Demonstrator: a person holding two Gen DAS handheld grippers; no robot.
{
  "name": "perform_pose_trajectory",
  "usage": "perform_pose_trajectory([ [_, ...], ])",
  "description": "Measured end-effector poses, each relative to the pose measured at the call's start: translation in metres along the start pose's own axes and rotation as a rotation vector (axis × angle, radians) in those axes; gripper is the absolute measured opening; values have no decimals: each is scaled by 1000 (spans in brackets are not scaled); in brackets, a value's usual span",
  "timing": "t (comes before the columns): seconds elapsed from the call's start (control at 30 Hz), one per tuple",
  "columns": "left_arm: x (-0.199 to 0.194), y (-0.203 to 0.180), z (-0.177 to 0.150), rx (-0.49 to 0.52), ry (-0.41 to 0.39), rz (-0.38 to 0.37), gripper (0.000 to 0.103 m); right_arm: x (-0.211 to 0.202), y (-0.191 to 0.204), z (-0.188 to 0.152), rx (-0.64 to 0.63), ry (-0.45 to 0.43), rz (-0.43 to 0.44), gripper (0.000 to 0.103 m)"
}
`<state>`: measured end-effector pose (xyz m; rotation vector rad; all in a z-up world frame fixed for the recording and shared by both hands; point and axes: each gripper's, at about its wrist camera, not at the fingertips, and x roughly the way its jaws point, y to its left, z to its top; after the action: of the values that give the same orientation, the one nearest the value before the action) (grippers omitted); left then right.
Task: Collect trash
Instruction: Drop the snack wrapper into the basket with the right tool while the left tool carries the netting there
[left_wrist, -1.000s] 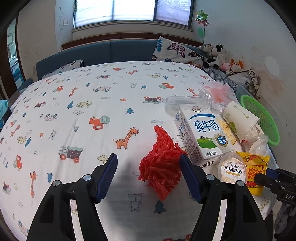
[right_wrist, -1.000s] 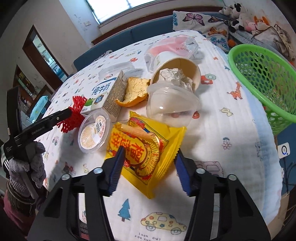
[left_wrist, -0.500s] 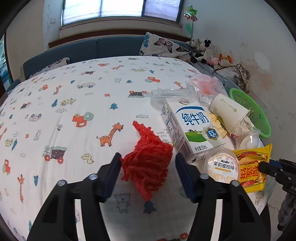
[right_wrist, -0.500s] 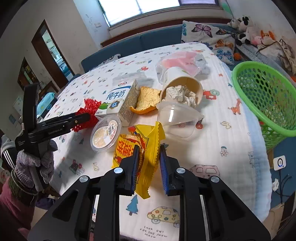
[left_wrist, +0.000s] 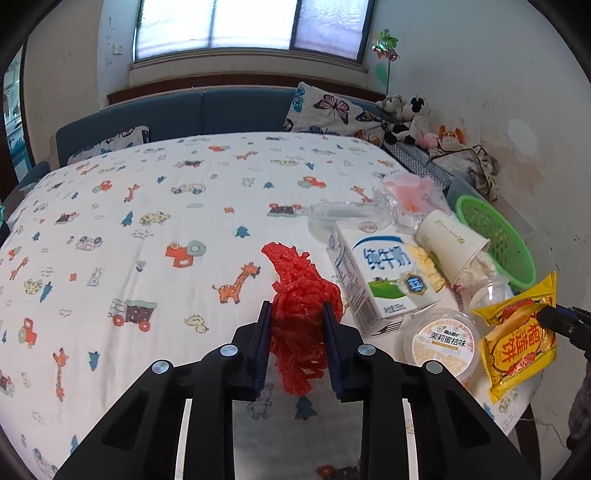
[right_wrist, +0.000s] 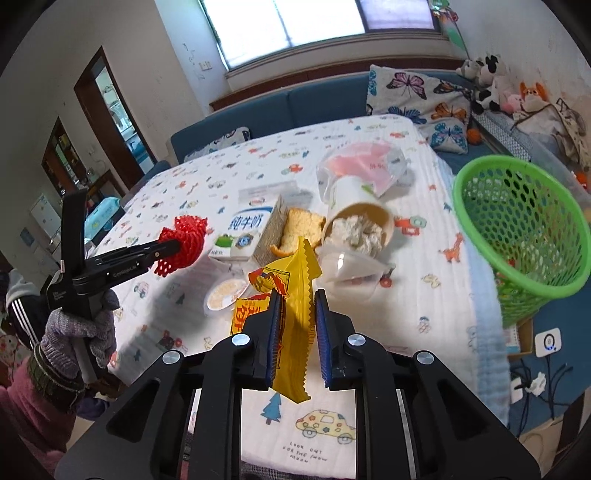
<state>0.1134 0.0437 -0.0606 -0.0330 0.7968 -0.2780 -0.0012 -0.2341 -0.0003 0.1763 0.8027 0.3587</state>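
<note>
Yellow snack wrapper (right_wrist: 295, 295) is hanging pinched in the closed right tool (right_wrist: 295, 325), nearer the green basket (right_wrist: 524, 229) sitting off the counter's (right_wrist: 424, 295) right edge, while the left tool (left_wrist: 297, 332) is closing around red netting (left_wrist: 299, 310).

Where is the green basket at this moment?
In the right wrist view, the green basket is at the right, tilted at the table's edge, beside the paper cup.

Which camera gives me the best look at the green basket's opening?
The right wrist view: the green basket shows its whole rim and mesh inside, tilted at the table's edge. The left wrist view shows only part of it, behind the paper cup.
</note>
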Motion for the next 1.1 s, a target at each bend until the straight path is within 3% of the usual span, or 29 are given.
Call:
perform_pose_trajectory([
  [0.23,-27,-16,18,26,-75,-29,26,-25,-15,17,28,-59,-12,18],
  [0.57,-32,-56,39,94,-101,-91,26,-50,-50,36,39,-134,-120,18],
  [0.93,-13,-127,77,211,-104,-166,26,-59,-162,67,153,-165,-399,18],
  [1.1,5,-172,93,272,-95,-200,26,-48,-208,66,209,-133,-454,19],
])
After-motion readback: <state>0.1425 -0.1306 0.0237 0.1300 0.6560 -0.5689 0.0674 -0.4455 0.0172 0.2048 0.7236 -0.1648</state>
